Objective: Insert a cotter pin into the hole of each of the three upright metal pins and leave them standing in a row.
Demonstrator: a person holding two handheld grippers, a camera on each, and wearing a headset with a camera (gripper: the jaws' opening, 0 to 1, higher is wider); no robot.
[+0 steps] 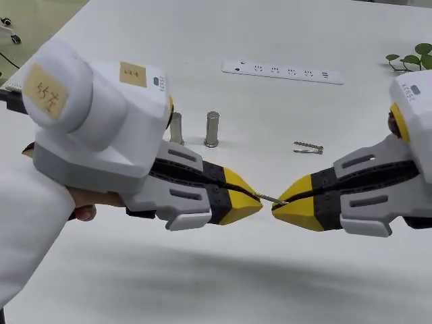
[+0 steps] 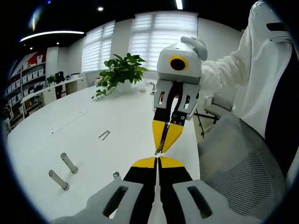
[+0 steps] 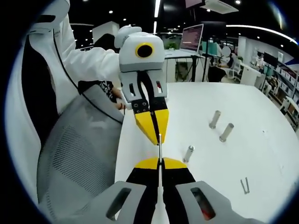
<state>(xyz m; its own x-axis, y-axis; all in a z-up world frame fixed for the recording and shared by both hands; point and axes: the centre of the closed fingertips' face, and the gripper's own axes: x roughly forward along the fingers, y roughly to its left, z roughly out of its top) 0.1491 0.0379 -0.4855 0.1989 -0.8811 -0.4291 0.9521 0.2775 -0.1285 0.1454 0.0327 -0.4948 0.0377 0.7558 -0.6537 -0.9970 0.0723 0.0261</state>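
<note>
We see a tip-to-tip meeting.
The right gripper (image 1: 277, 206) fingers pinch the cotter pin (image 1: 271, 198); the left gripper (image 1: 256, 201) fingers are closed, grip unclear; at 10 o'clock, one metal pin (image 1: 176, 128) is half-hidden.

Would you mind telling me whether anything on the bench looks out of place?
Nothing is spilled or toppled. One metal pin stands apart from the other two pins, so they form no row yet.

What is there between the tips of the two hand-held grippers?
A thin cotter pin bridges the gap from the left hand-held gripper to the right hand-held gripper, as the head view shows.
</note>
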